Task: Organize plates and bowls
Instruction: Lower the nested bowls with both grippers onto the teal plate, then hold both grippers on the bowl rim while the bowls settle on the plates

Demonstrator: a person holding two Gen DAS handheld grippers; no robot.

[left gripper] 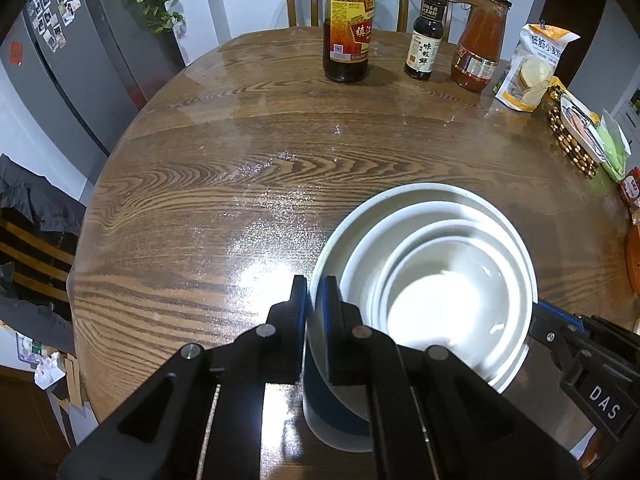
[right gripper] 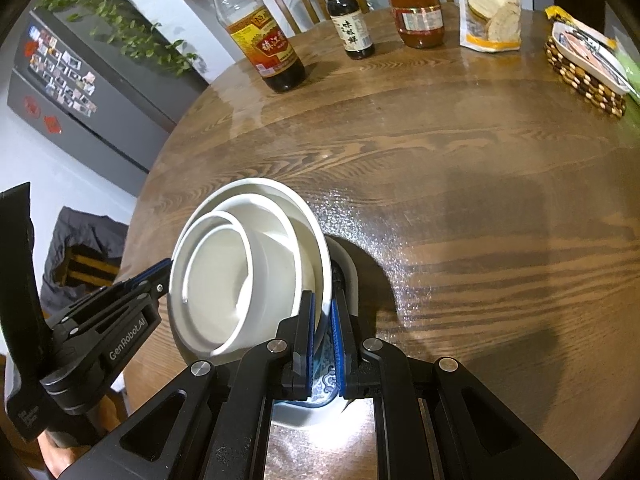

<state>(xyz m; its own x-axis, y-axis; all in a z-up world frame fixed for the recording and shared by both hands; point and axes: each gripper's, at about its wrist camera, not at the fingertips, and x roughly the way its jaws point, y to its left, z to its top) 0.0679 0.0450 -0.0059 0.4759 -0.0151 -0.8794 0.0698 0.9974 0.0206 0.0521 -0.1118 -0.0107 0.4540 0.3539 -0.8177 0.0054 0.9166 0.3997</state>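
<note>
- We count four nested white bowls point(left gripper: 436, 280); both grippers' jaws pinch the outermost rim: left gripper point(left gripper: 316, 304), right gripper point(right gripper: 322, 320).
- Beyond the jaws, three bottles point(left gripper: 346, 24) stand on the surface point(left gripper: 240, 140).

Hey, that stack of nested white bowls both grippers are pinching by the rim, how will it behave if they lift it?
The stack of bowls looks glazed ceramic, so probably heavy and brittle. The glossy rim could slip between the left gripper fingers. In the right wrist view the inner bowls sit off-centre and loose, so they may shift or clatter if the right gripper tilts the stack.
</note>
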